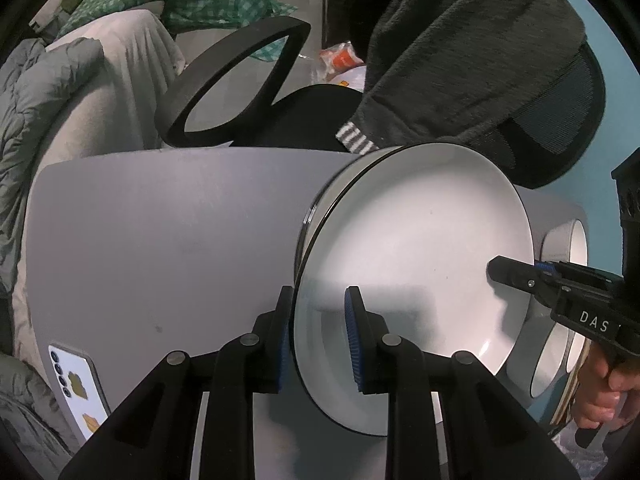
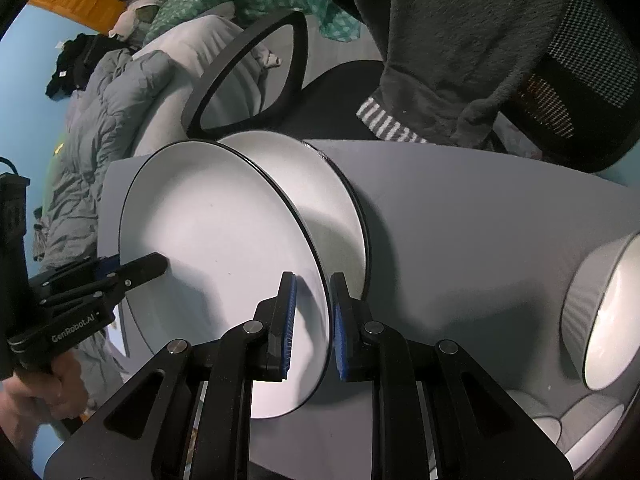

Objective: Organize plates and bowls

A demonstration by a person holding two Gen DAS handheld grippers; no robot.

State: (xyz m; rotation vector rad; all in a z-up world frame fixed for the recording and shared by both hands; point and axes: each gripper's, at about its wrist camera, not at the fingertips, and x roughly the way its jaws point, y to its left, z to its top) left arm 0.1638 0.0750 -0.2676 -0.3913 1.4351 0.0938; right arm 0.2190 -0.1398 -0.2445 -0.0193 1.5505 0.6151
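Note:
A white plate with a black rim (image 1: 420,256) is held between both grippers above a second white plate (image 1: 344,184) that lies on the grey table (image 1: 160,240). My left gripper (image 1: 316,336) straddles the near rim of the top plate, jaws slightly apart around it. My right gripper (image 2: 312,320) straddles the opposite rim of the same plate (image 2: 216,264); the lower plate (image 2: 328,200) shows beneath. The right gripper appears in the left wrist view (image 1: 516,274), the left gripper in the right wrist view (image 2: 136,268). Ribbed white bowls (image 2: 600,312) stand at the right.
A phone (image 1: 78,392) lies near the table's left corner. A black office chair (image 1: 240,80) with a dark garment (image 1: 460,48) stands behind the table. Bedding (image 1: 48,104) lies at the left. More bowls (image 1: 568,240) sit beside the plates.

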